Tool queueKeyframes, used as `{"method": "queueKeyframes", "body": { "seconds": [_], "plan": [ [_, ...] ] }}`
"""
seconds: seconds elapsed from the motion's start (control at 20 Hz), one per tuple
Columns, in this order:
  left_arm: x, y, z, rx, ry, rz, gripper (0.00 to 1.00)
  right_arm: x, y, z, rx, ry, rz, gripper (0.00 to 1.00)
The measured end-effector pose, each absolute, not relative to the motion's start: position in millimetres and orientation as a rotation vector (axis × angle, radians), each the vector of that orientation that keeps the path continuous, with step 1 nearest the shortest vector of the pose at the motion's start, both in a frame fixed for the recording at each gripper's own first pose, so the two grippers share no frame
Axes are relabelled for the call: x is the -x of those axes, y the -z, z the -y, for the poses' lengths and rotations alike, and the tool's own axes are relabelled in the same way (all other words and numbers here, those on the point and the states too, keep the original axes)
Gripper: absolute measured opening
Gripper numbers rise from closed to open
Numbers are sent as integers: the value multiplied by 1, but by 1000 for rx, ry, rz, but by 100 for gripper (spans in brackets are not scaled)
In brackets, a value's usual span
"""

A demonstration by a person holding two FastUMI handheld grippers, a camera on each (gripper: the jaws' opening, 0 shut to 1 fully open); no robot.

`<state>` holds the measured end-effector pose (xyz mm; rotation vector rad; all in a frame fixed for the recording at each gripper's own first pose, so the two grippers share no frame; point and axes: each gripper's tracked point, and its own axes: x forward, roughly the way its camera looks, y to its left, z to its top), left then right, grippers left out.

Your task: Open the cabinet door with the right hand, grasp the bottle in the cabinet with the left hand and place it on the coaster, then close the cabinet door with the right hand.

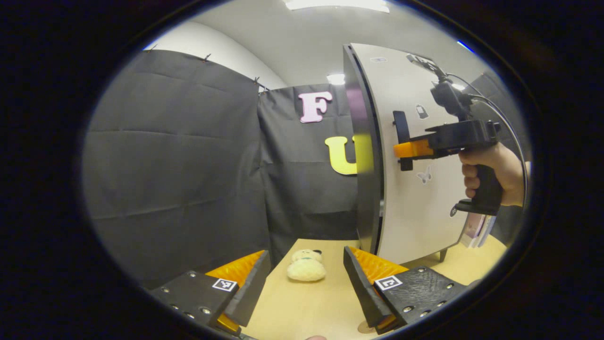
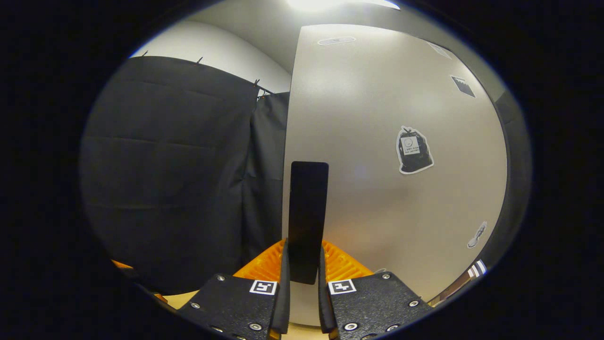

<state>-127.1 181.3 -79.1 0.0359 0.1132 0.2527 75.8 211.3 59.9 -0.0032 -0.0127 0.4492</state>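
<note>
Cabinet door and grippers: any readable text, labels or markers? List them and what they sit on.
No readable words or numbers.
Cabinet door: bag-shaped sticker carries a small label, too small to read.
Cabinet door: butterfly sticker and other small stickers, pictures only.
Left gripper: square black-and-white coded markers on both fingers, no text.
Right gripper: the same coded markers, no text.

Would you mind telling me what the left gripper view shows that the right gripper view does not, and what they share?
Left gripper view alone: the left gripper open over the wooden table, a cream plush toy lying between its fingers farther off, the hand holding the right gripper, and a butterfly sticker on the door.

Right gripper view alone: a close look at the right gripper shut on the black door handle, plus a bag-shaped sticker.

Both share: the pale cabinet door, its handle, and the black cloth wall.
</note>
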Motion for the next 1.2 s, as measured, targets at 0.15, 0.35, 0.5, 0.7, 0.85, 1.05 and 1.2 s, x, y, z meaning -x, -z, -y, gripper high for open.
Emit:
{"method": "queueKeyframes", "body": {
  "seconds": [0.15, 0.35, 0.5, 0.7, 0.85, 1.05, 1.2],
  "plan": [
    [129, 83, -162, -19, -213, -127, 90, -67, -60, -208, 4, -484, 2, 25],
    [123, 71, -136, -9, -166, -90, 90, -71, -57, -204, 23, -532, -21, 25],
    [121, 58, -127, -25, -181, -54, 90, -68, -54, -199, 26, -568, -24, 25],
    [136, 43, -105, -33, -213, -28, 90, -64, -53, -194, 13, -623, -23, 26],
    [147, 36, -93, -45, -240, -39, 90, -65, -51, -189, 9, -667, -32, 26],
    [161, 24, -64, -49, -245, -32, 90, -65, -48, -183, 3, -698, -41, 25],
    [171, 13, -45, -46, -233, -16, 89, -58, -50, -175, -7, -712, -47, 25]
  ]
}}
